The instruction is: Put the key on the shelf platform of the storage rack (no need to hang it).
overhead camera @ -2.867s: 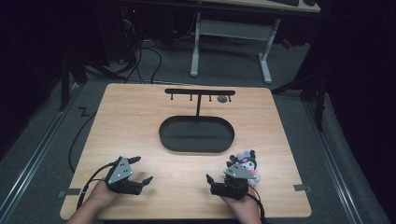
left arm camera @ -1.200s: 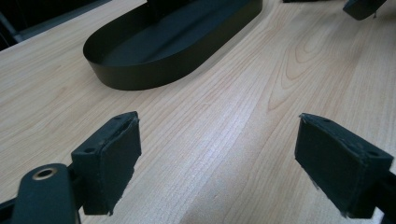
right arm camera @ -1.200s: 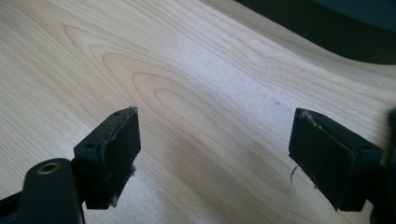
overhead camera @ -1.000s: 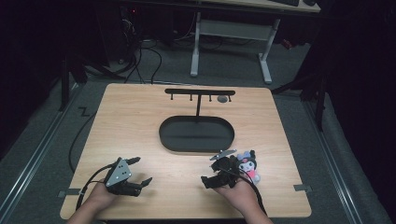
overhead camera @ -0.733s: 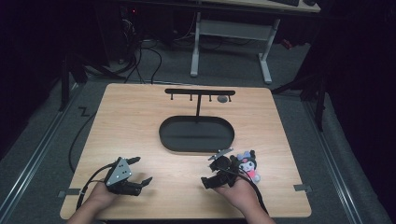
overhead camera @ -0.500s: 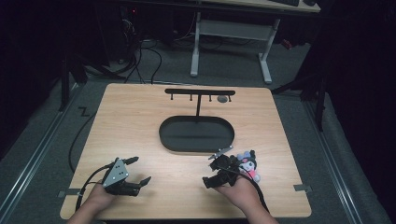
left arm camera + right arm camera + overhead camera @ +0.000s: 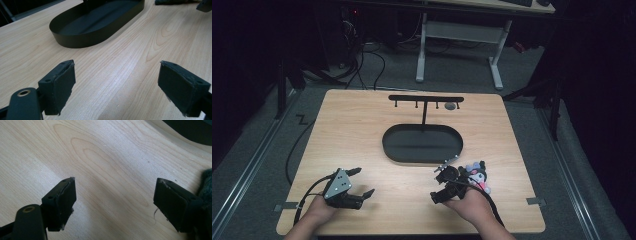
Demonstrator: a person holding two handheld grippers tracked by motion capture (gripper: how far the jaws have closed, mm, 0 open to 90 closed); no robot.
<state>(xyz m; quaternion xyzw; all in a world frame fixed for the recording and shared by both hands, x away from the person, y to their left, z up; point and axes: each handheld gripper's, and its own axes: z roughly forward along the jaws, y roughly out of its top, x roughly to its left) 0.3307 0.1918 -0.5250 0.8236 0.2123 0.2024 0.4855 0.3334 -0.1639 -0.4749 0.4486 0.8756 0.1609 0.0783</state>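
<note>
Since the earlier frame my right gripper (image 7: 440, 186) had swung left off the plush toy (image 7: 476, 175), which lay just beside it near the black oval tray (image 7: 422, 159). Both grippers stood spread and empty, the left gripper (image 7: 360, 182) resting apart. I judged I should square the jaws around the toy before closing. That tray held nothing.
</note>
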